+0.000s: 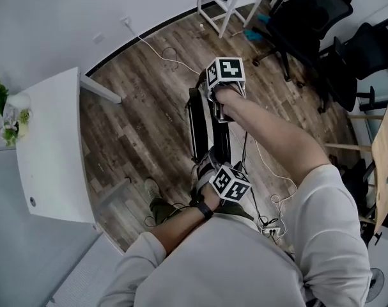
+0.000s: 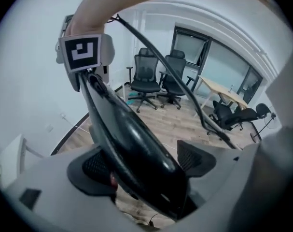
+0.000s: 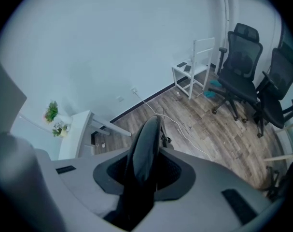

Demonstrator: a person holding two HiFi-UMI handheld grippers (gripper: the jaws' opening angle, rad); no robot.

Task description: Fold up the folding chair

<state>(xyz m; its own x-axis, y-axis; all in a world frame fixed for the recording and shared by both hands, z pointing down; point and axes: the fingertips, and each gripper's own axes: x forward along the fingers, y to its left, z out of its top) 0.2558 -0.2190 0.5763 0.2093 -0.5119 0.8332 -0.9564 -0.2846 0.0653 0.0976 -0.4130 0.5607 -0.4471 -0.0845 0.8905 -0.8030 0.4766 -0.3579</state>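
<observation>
Wood floor (image 1: 142, 107) lies open between folding chair (image 1: 199, 123) and white table (image 1: 53, 146) edge

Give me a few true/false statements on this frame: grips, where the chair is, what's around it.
1. The left tongs and the right tongs are both clamped on the black folding chair. True.
2. The folding chair lies on the white table. False: it is held between the tongs over the wood floor, and the white table stands apart to the left.
3. A white cable trails across the wood floor. True.
4. The office chairs are red. False: they are black.
</observation>
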